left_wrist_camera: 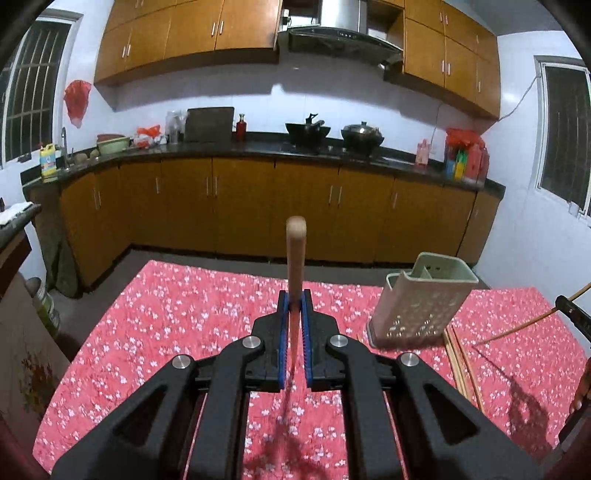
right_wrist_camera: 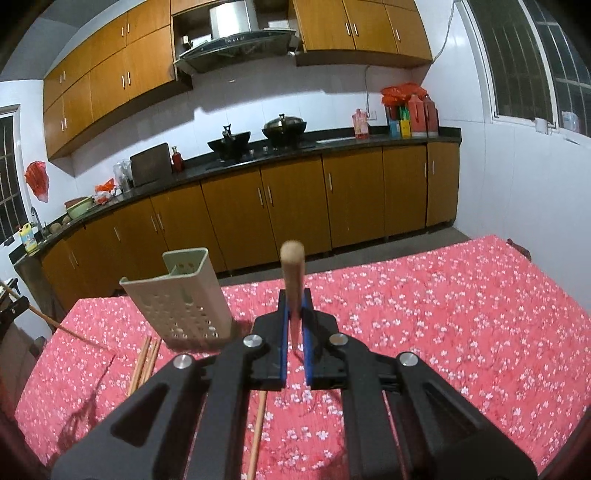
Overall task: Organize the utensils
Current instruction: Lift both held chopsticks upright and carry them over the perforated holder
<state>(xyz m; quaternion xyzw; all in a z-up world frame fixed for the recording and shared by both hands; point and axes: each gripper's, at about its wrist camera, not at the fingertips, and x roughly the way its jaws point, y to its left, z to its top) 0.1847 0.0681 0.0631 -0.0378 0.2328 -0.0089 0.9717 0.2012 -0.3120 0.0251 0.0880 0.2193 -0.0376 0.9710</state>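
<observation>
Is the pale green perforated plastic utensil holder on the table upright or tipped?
Upright: the pale green perforated plastic utensil holder stands on its base, open mouth up.

A home kitchen, seen over a table in a red flowered cloth.

Wooden cupboards run along the far wall under a dark counter, and more cupboards hang above it. A steel hood sits over the hob, where a black wok and a lidded pan stand side by side. At the counter's left end there's a tap, a yellow bottle and a green basin. At the right end, red flasks. White tiled walls, barred windows on both sides. Near the table's far edge stands a pale cutlery holder, with chopsticks lying just beside it.
</observation>
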